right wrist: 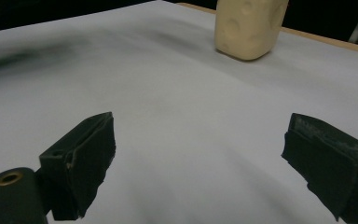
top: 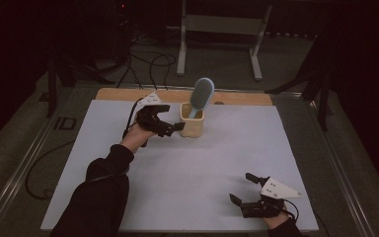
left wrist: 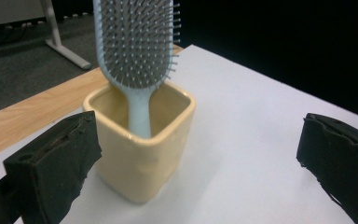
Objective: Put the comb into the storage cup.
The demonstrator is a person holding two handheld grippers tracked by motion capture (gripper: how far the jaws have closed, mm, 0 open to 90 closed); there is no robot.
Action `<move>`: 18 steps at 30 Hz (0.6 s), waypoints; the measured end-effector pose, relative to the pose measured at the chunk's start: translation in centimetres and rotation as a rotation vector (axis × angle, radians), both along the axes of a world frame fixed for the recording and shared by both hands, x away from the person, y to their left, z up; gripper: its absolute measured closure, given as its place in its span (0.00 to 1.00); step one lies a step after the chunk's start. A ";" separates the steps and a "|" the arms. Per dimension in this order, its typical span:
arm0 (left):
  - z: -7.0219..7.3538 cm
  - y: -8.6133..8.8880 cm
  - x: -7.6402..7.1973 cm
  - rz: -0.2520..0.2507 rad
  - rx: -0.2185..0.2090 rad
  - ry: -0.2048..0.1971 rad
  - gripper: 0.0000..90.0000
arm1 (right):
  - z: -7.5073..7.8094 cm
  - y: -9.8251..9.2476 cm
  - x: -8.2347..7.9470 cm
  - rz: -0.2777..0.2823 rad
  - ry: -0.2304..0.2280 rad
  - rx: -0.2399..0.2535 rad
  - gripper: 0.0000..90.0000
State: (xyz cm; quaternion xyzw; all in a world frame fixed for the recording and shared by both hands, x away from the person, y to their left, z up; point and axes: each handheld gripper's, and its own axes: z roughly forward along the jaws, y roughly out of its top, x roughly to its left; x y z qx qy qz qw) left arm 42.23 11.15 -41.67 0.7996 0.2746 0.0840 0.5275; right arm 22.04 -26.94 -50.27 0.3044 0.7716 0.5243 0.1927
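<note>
Your left gripper [top: 170,121] sits just beside the cream square cup [top: 192,120] near the far edge of the white table sheet [top: 187,168], jaws spread wide with nothing between them. In the left gripper view its two black pads stand well apart, the left-hand pad just in front of the cup's [left wrist: 142,144] near wall, though you cannot tell whether it touches, and the other pad out over bare sheet. The cup stands upright, and the pale blue hairbrush [top: 201,95] is planted in it handle down, bristled head rising above the rim and leaning a little. From the left gripper view the brush's [left wrist: 137,46] bristles face you, and its handle drops into the cup against the far wall. Your left hand [top: 137,134] holds that gripper from behind, the dark sleeve [top: 98,197] reaching in from the lower left. Your right gripper [top: 249,192] rests low at the near right corner of the sheet, well apart from the cup, jaws likewise open and empty. In the right gripper view the pads frame bare sheet, with the cup's [right wrist: 248,28] base far ahead. A strip of wooden tabletop [top: 128,94] shows beyond the sheet.
</note>
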 end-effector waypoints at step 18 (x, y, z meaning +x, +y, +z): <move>-0.4 3.2 -2.9 0.012 0.036 -0.012 0.00 | 0.1 0.3 0.2 0.007 -0.004 -0.008 0.10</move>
